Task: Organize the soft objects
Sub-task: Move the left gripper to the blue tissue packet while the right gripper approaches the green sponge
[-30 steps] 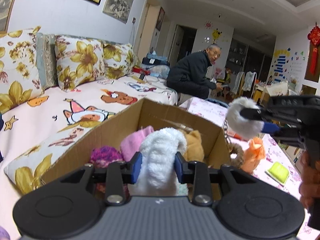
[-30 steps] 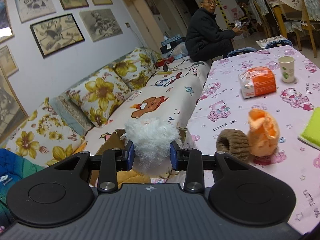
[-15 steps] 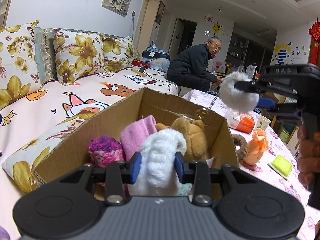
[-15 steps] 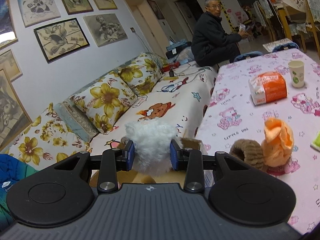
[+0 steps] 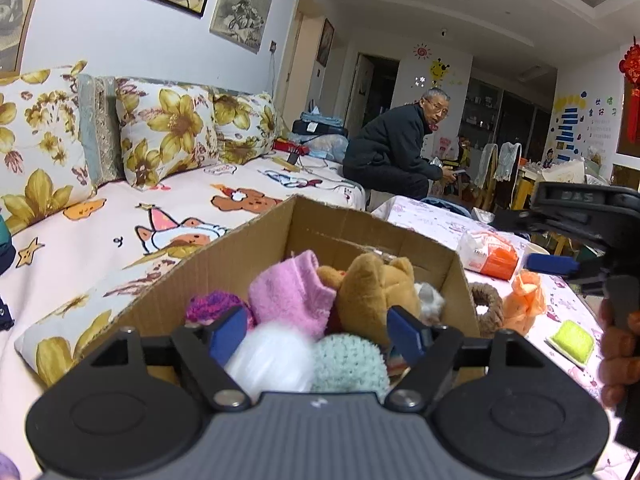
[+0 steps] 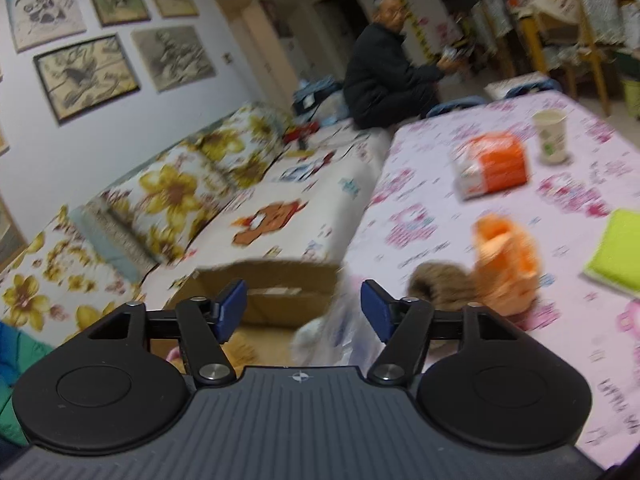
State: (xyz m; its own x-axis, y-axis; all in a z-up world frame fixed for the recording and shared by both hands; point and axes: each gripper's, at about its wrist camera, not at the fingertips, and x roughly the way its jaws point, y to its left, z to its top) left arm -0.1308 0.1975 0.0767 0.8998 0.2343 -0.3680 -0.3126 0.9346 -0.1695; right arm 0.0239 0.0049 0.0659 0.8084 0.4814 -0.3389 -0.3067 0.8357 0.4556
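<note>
A cardboard box (image 5: 248,248) stands on the sofa beside the table. It holds a pink sock (image 5: 292,296), a brown teddy bear (image 5: 372,292), a purple knit piece (image 5: 214,308), a mint knit piece (image 5: 348,364) and a white fluffy item (image 5: 272,356). My left gripper (image 5: 318,332) is open just above the box, over the white fluffy item. My right gripper (image 6: 302,308) is open over the box (image 6: 272,280); a blurred white fluffy ball (image 6: 332,336) is below it, apart from the jaws. A brown knit ring (image 6: 436,284) and an orange knit item (image 6: 506,264) lie on the table.
The table has a pink cartoon cloth (image 6: 440,208) with a tissue pack (image 6: 492,164), a paper cup (image 6: 550,136) and a green sponge (image 6: 616,256). A man (image 5: 396,148) sits at the sofa's far end. Flowered cushions (image 5: 164,128) line the sofa back.
Both grippers have opened. The white fluffy item left my left gripper and lies in the box. The white ball left my right gripper and drops toward the box.
</note>
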